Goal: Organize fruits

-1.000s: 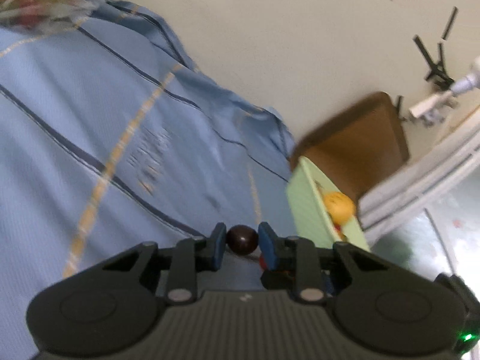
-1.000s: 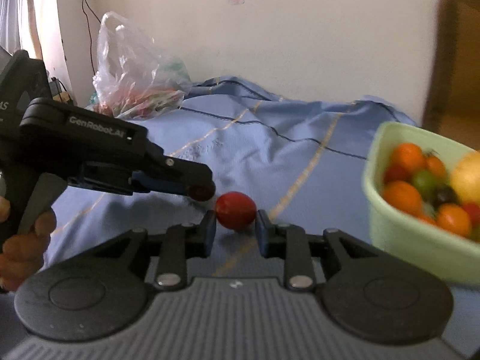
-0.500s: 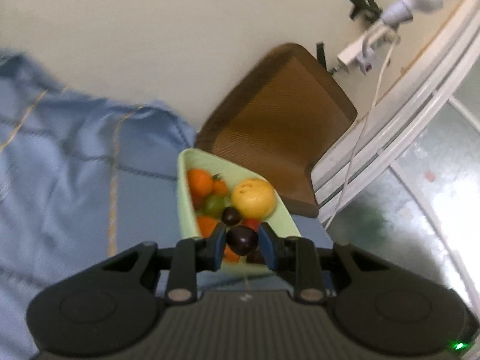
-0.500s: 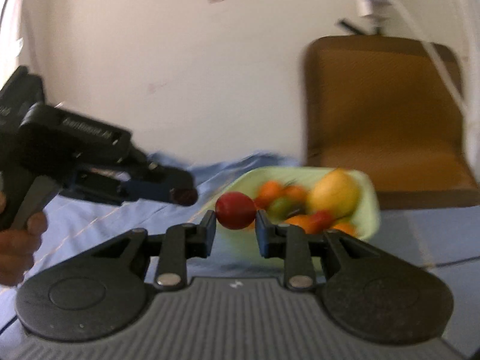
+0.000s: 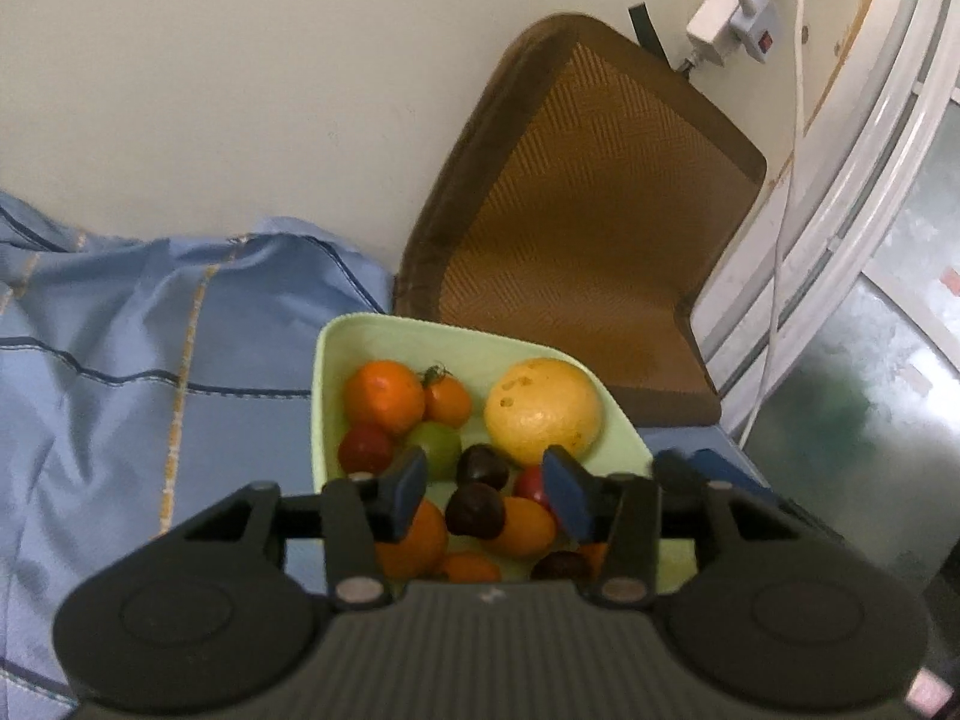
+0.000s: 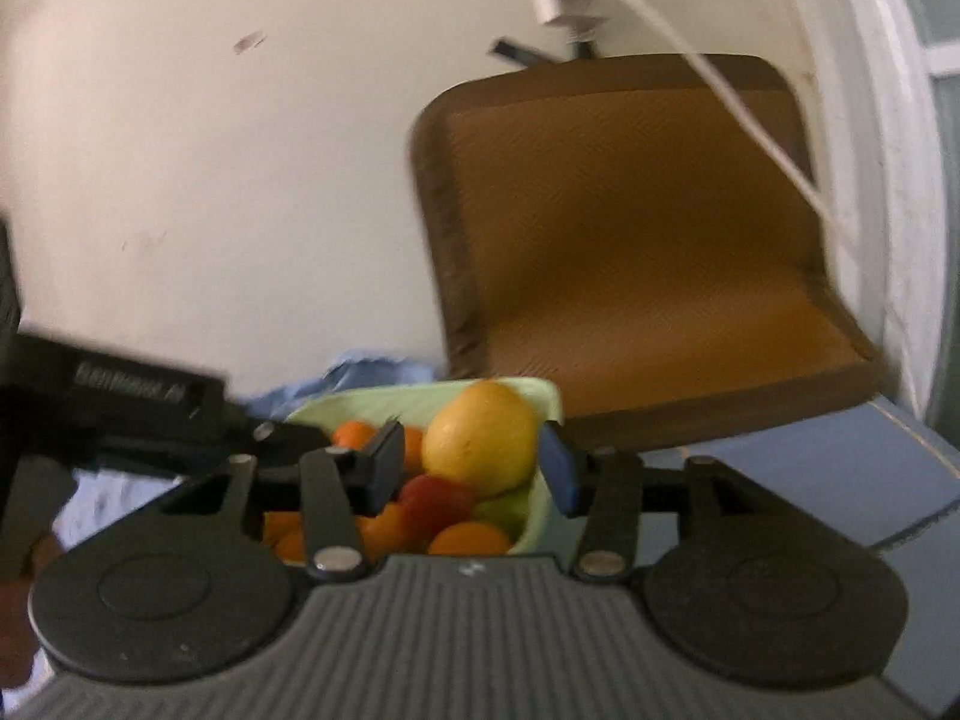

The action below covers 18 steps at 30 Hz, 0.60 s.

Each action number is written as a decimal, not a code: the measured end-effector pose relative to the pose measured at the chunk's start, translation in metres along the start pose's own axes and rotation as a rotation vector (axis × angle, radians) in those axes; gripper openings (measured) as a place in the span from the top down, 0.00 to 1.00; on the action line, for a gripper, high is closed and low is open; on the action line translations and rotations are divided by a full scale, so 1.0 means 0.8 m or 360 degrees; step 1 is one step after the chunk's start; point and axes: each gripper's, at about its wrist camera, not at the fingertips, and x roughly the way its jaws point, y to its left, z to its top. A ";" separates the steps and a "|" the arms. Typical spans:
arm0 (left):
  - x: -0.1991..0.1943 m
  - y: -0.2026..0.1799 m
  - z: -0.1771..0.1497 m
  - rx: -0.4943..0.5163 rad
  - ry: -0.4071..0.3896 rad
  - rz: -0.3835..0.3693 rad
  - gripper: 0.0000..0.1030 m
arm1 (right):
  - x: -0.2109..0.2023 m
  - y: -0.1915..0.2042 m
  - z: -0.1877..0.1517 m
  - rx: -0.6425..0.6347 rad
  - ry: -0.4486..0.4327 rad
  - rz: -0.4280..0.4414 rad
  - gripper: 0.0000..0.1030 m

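- Now both your grippers hang over the green basin, and both sets of jaws have just been opening.
- Your left gripper stands apart; the dark plum sits between the pads but clear of both, so you have let it go, and it rests on or drops onto the pile in the near part of the basin.
- Your right gripper is apart too, pads clear of the red tomato, which lies low among the fruit in the basin, under the big yellow fruit.
- So these two pieces look delivered; the basin already holds oranges, a green one and more.
- What is left I cannot judge: the blue bedsheet left of the basin shows no loose fruit, but most of it is out of frame.
- The near rim of the basin hides behind each gripper body.
- The right view is blurred, so whether the tomato has settled is hard to tell.
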 end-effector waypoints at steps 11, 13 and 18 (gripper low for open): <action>-0.105 0.005 -0.046 0.0113 -0.0204 0.0292 0.02 | -0.016 -0.036 -0.003 0.0234 -0.0091 -0.0163 0.50; -0.126 0.008 -0.062 0.0170 -0.0239 0.0350 0.02 | -0.022 -0.030 -0.008 0.0242 -0.0063 -0.0139 0.50; -0.161 0.016 -0.096 0.0240 -0.0274 0.0446 0.00 | -0.047 0.006 -0.036 0.0184 0.0050 -0.0024 0.50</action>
